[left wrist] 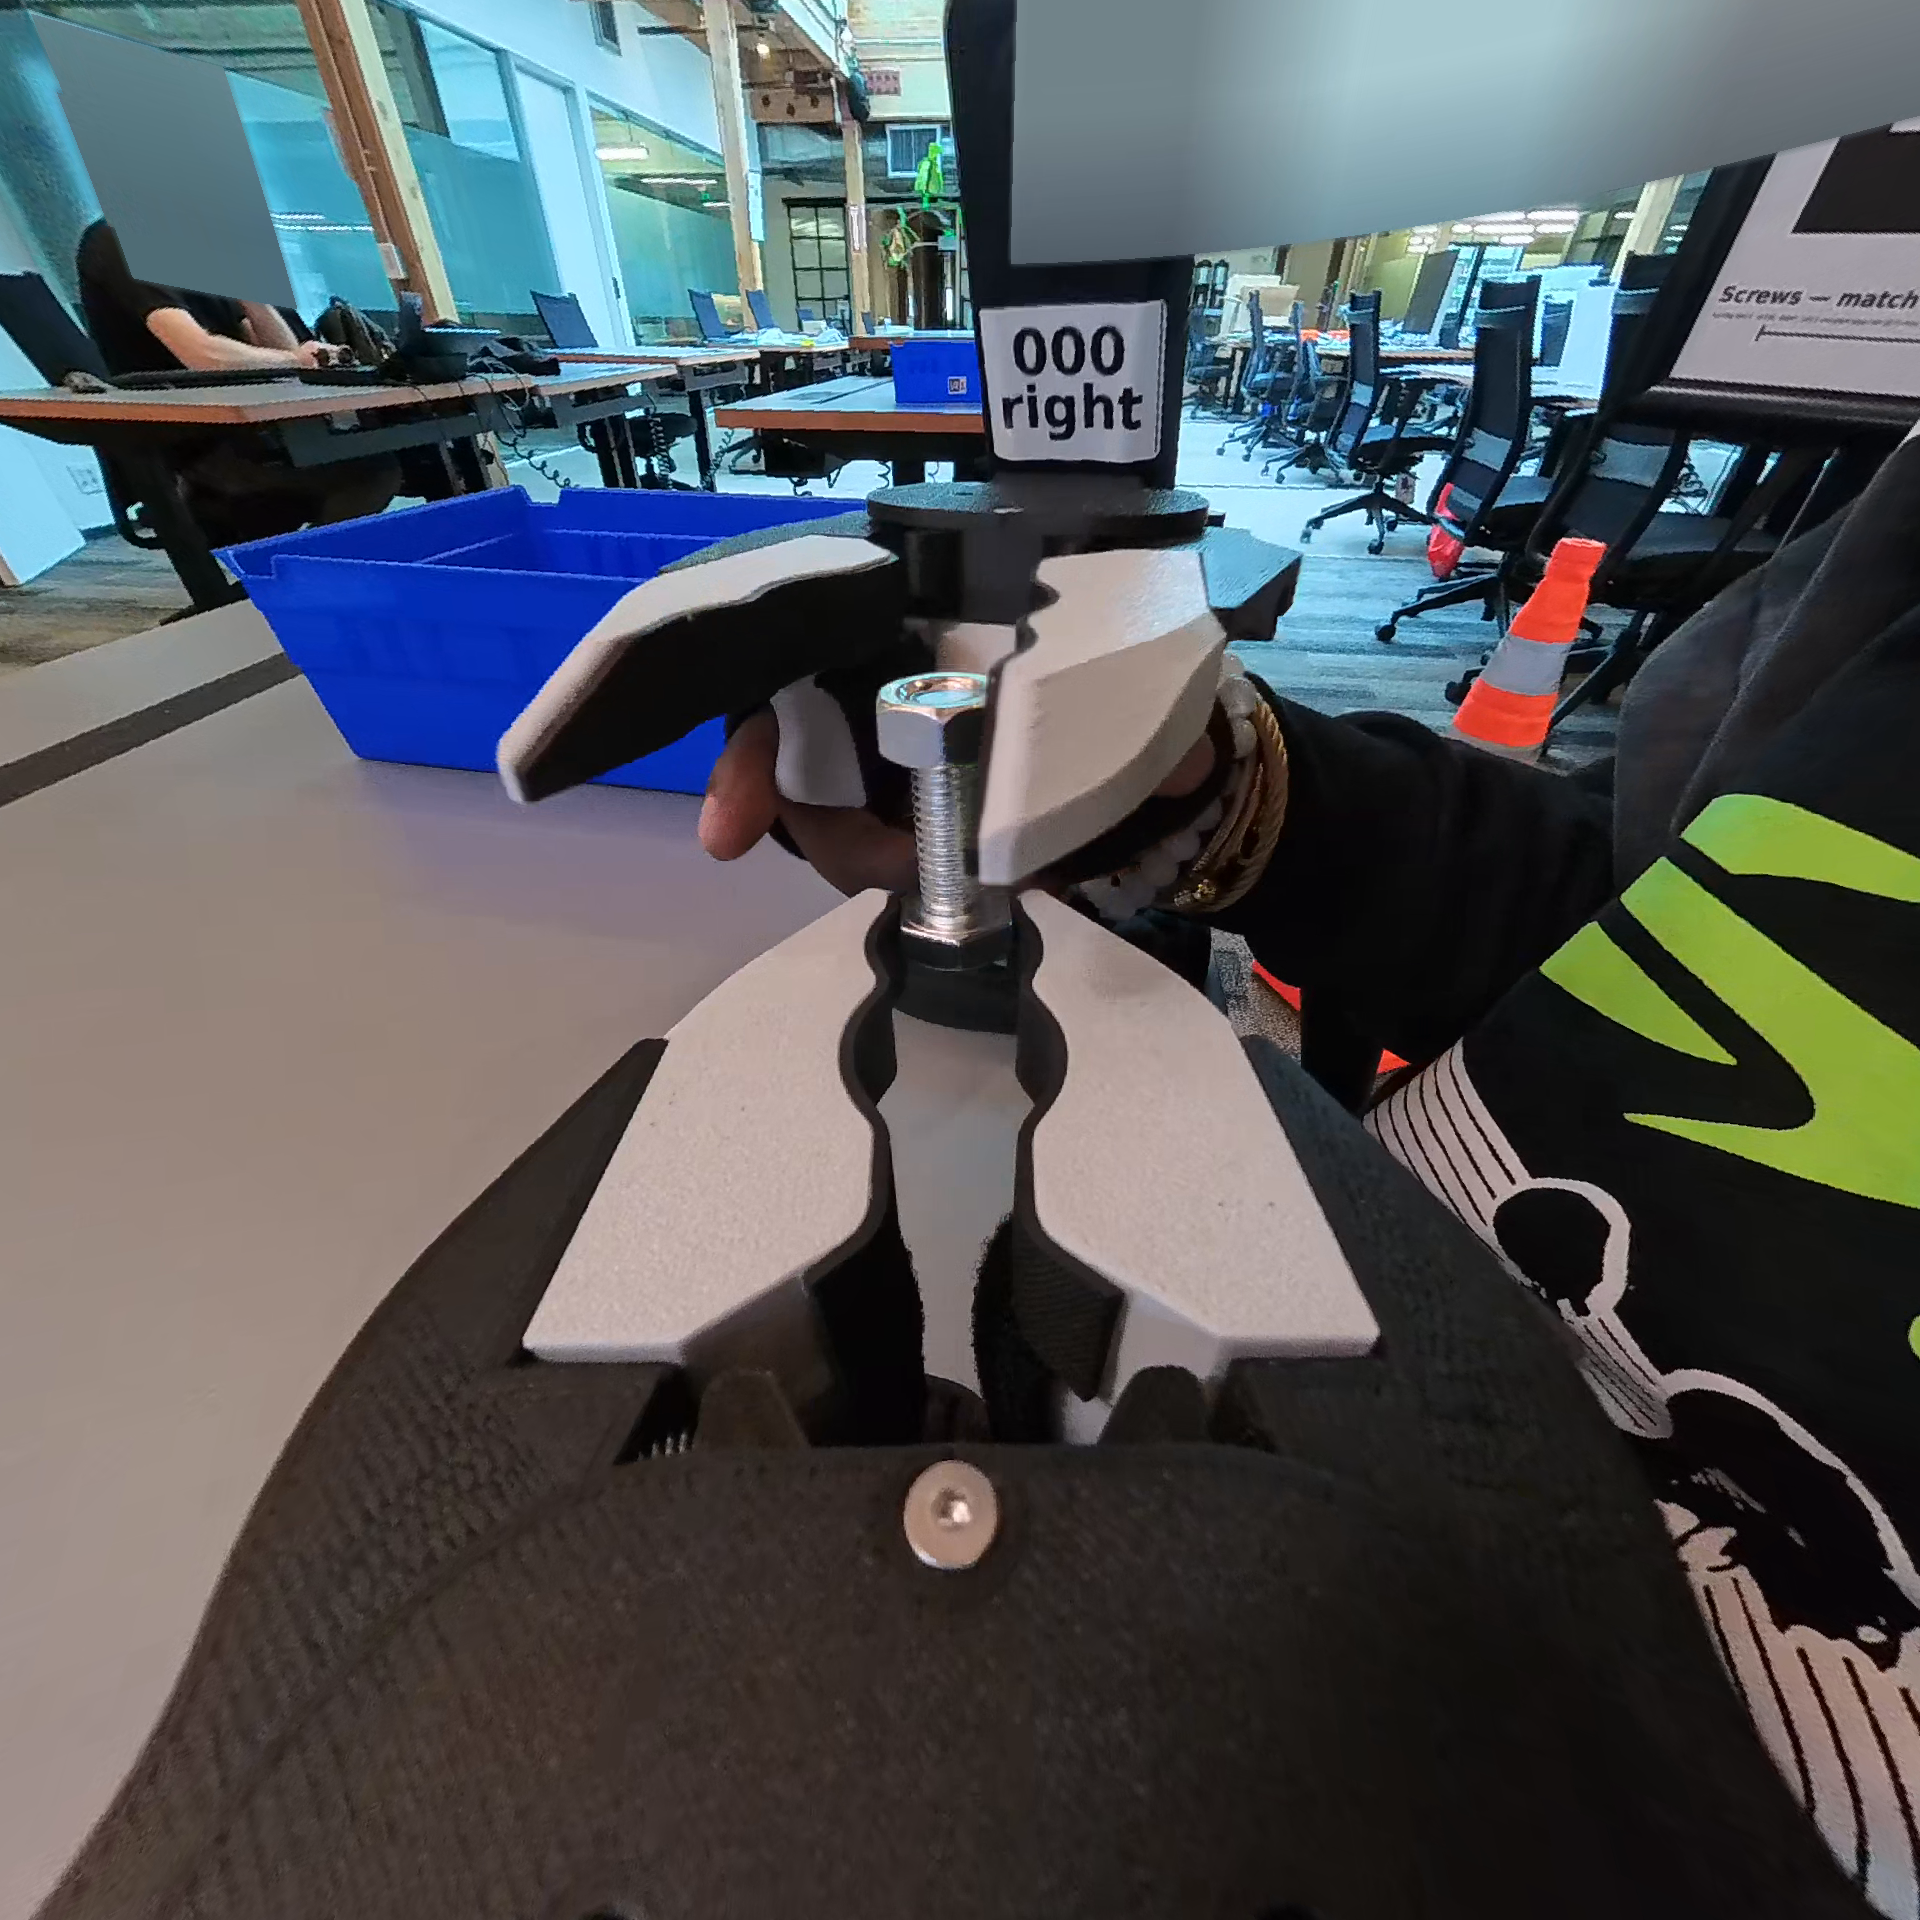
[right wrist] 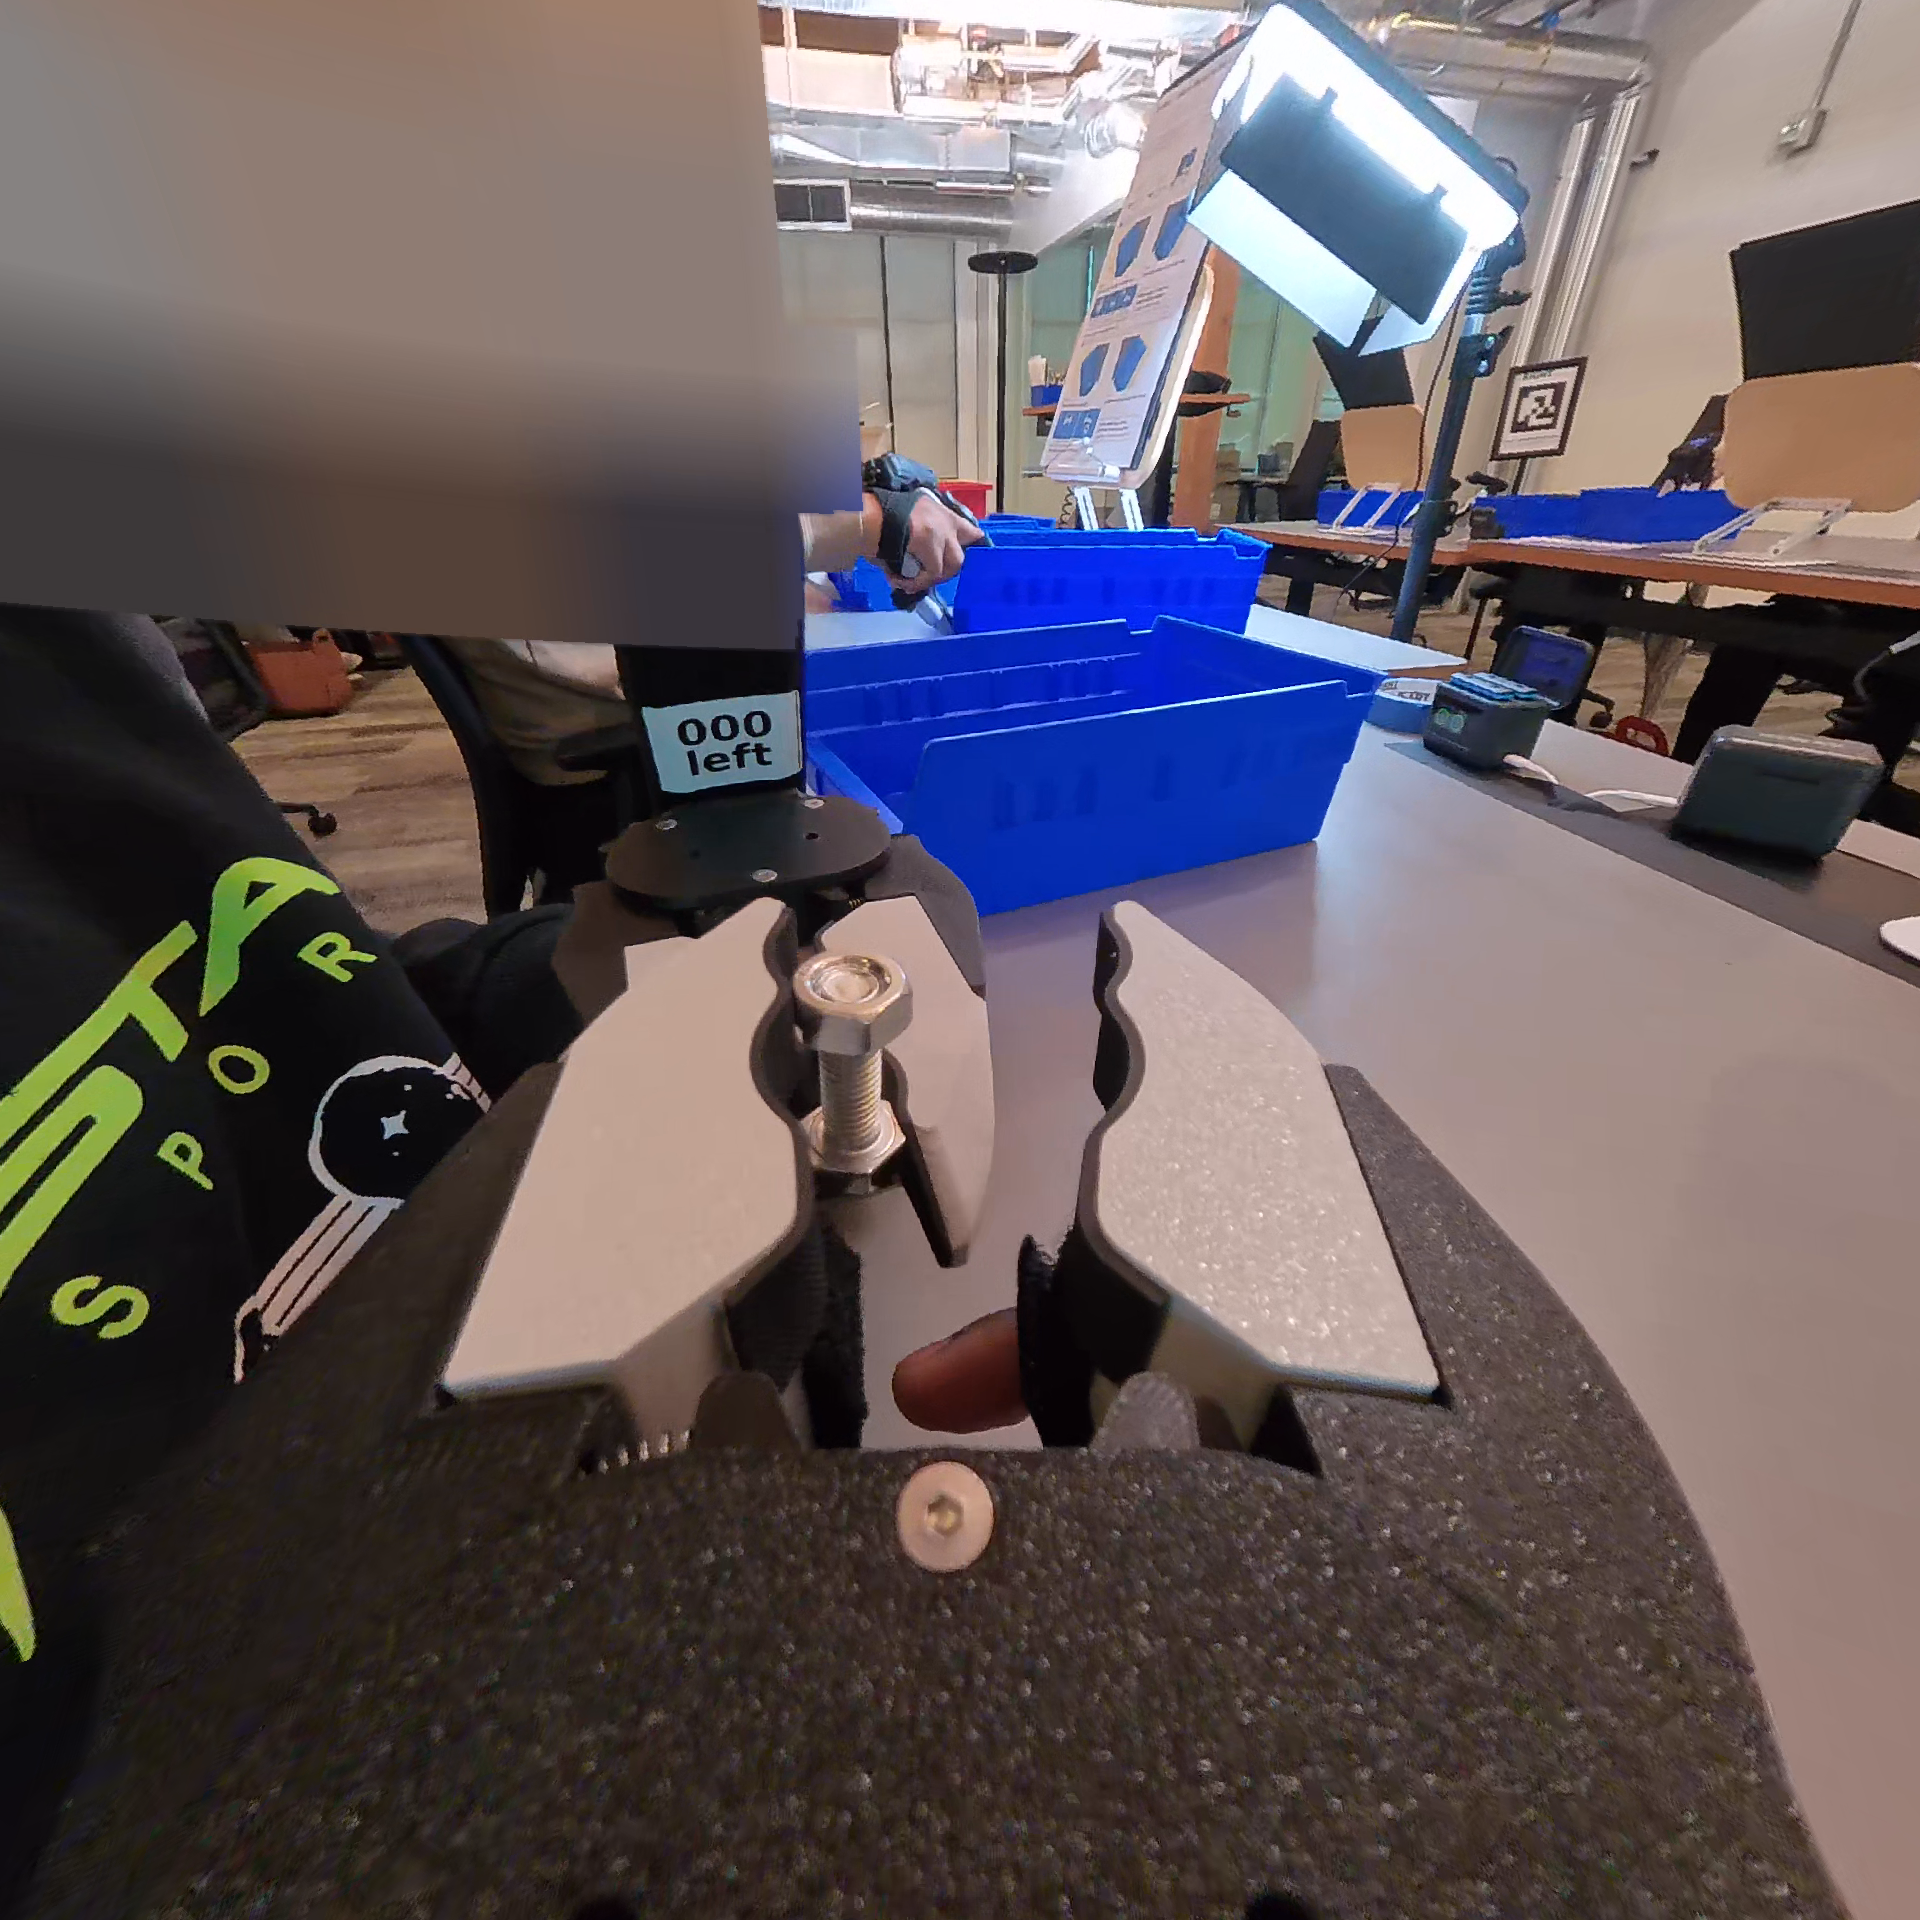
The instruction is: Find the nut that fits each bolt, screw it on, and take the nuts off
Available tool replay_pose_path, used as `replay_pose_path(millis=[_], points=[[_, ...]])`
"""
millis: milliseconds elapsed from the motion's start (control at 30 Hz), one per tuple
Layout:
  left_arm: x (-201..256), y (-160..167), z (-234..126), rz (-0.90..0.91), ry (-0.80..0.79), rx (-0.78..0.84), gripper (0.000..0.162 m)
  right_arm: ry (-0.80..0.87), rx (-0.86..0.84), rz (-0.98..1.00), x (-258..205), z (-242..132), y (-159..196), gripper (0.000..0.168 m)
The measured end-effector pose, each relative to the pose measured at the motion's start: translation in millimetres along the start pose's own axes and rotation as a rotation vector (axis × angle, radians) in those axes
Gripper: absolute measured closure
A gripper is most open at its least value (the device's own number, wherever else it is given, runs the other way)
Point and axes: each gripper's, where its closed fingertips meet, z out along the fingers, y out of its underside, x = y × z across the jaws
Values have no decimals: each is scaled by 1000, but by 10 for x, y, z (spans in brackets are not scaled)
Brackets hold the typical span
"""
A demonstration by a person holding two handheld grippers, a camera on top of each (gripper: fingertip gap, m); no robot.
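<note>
Bare grey tabletop (right wrist: 1507,1039) lies open right of the upright silver steel bolt (right wrist: 850,1081); behind the bolt, a blue plastic divided bin (right wrist: 1122,790) blocks passage.

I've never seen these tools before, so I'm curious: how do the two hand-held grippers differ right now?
The left gripper has its fingers closed on the lower end of an upright bolt; the right gripper has its fingers spread wide and holds nothing. The left one carries the bolt above the table, while the right only has one finger beside the bolt's head. Both have the same grey, wavy-edged fingers on a black body.
</note>
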Motion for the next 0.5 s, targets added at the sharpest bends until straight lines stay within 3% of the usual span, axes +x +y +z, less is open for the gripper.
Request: replay_pose_path(millis=[333,500], points=[[-29,-30,-23,-28,-1,24,143,38,31,9,80,-263,-32,113],[-31,-40,-29,-31,1,31,143,91,41,4,164,-419,-26,127]])
